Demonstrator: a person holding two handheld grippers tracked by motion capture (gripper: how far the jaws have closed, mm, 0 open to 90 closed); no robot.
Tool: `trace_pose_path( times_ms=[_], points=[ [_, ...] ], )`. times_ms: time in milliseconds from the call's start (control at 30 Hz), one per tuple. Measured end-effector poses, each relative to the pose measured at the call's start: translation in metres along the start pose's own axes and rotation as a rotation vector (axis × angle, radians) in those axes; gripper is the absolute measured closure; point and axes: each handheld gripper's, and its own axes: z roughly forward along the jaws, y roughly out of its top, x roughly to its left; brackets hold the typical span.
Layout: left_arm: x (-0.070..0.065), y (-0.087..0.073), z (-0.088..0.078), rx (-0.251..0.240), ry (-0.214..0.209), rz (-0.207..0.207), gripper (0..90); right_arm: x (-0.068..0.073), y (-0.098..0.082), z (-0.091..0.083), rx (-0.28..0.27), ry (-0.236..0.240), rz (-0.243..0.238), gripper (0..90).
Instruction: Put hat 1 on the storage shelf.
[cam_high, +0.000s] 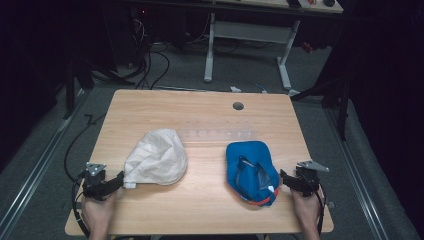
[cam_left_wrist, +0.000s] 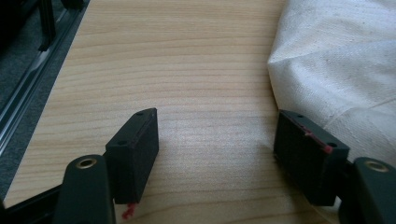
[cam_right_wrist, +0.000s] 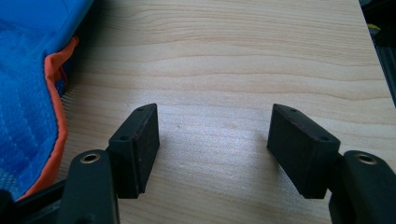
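Pale wooden table (cam_high: 200, 200) bears a creased cream cap (cam_high: 156, 158) beside the left gripper (cam_high: 119, 180) and an upturned blue, orange-edged cap (cam_high: 251, 172) beside the right gripper (cam_high: 285, 176); both grippers' jaws gape, empty.

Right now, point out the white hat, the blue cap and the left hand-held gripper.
white hat (cam_high: 157, 157), high view, crown middle.
blue cap (cam_high: 247, 162), high view, blue crown.
left hand-held gripper (cam_left_wrist: 215, 144), left gripper view, midway between open jaws.
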Motion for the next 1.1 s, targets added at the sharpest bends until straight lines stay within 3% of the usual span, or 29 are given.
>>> trace_pose_path(
  times_ms=[333, 600, 700, 800, 1100],
  points=[
    [0.001, -0.001, 0.000, 0.007, -0.002, 0.016, 29.3, 0.000, 0.000, 0.000, -0.003, 0.001, 0.000, 34.1],
    [0.003, 0.002, -0.006, 0.015, -0.001, -0.016, 26.6, 0.000, 0.000, 0.000, -0.002, 0.002, -0.007, 33.6],
    [0.004, 0.007, -0.013, -0.004, -0.007, -0.031, 26.6, 0.000, 0.000, 0.000, -0.001, 0.002, -0.007, 33.6],
    [0.002, 0.009, -0.017, -0.018, -0.004, -0.019, 28.8, 0.000, 0.000, 0.000, -0.001, 0.002, -0.007, 33.6],
    [-0.003, 0.019, -0.037, -0.028, -0.039, -0.063, 29.3, 0.000, 0.000, 0.000, -0.001, 0.002, -0.007, 33.6]
  ],
)
